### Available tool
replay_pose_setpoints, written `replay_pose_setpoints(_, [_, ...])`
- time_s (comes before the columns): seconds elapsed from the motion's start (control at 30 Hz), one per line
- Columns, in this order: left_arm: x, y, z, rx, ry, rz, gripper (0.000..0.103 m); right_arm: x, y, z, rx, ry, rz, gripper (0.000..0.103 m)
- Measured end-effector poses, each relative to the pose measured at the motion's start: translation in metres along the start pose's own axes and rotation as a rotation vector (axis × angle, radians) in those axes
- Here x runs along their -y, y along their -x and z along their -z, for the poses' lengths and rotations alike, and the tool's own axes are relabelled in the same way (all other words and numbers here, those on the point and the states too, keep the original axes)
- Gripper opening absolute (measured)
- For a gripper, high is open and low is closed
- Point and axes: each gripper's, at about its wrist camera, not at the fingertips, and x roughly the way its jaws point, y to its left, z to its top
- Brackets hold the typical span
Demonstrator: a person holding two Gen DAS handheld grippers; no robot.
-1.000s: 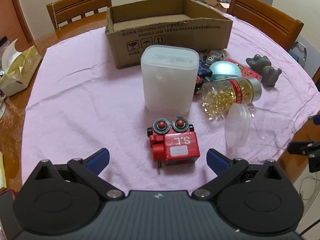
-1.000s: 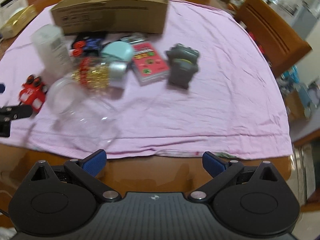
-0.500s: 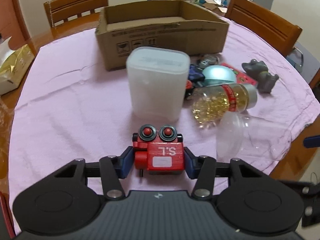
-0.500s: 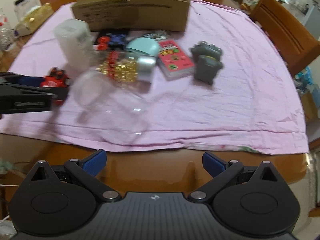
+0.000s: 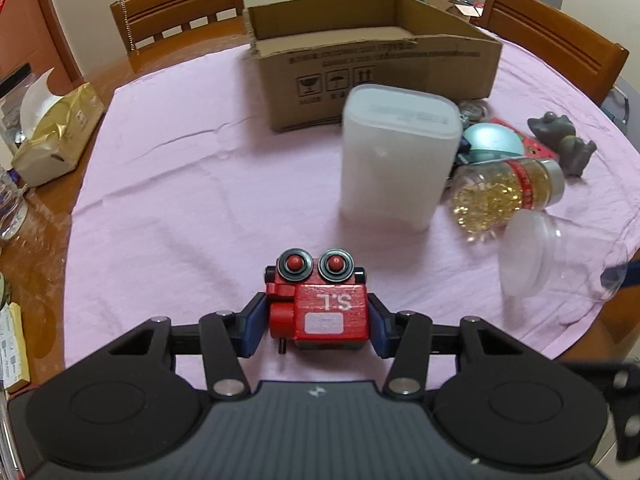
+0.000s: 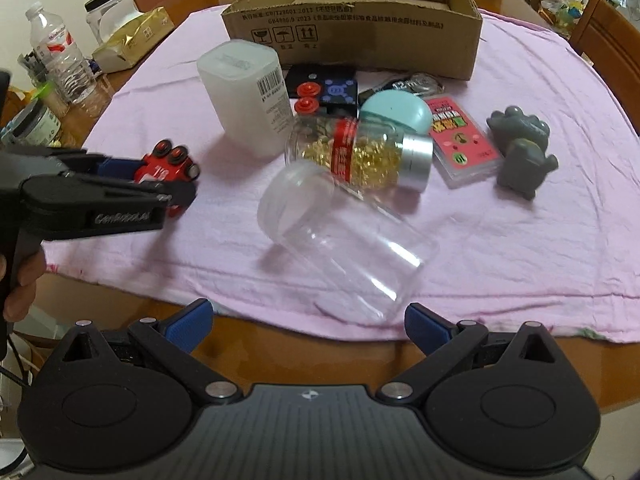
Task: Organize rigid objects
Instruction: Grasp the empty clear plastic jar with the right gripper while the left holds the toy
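Toy robot (image 5: 320, 304), red with two round eyes, sits right between the blue pads of the left gripper (image 5: 318, 322), squeezed from both sides low over the pink cloth (image 5: 168, 184), its eyes pointing far toward the cardboard box (image 5: 372, 76), which lies far and a bit right. Clear jar (image 6: 344, 236) lies on its side just ahead of the right gripper (image 6: 308, 326), whose jaws are wide apart and hold nothing.
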Motion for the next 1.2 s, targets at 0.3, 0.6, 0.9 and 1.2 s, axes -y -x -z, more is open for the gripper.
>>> replay_pose_setpoints(0.3, [-0.004, -0.003, -0.002, 0.002, -0.002, 0.018, 0.050, 0.009, -0.007, -0.035, 0.039, -0.064, 0.029, 0.103])
replay_pose_setpoints(0.6, [-0.010, -0.006, -0.005, -0.003, -0.009, 0.020, 0.054, 0.003, -0.019, -0.042, 0.017, -0.033, 0.173, 0.103])
replay_pose_setpoints(0.9, [-0.012, -0.008, -0.008, -0.007, -0.025, 0.002, 0.054, 0.009, -0.021, -0.036, 0.007, -0.030, 0.253, 0.103])
replay_pose_setpoints(1.2, [-0.011, -0.009, -0.010, -0.030, -0.005, 0.002, 0.054, 0.004, -0.020, -0.043, 0.022, 0.011, 0.261, 0.103])
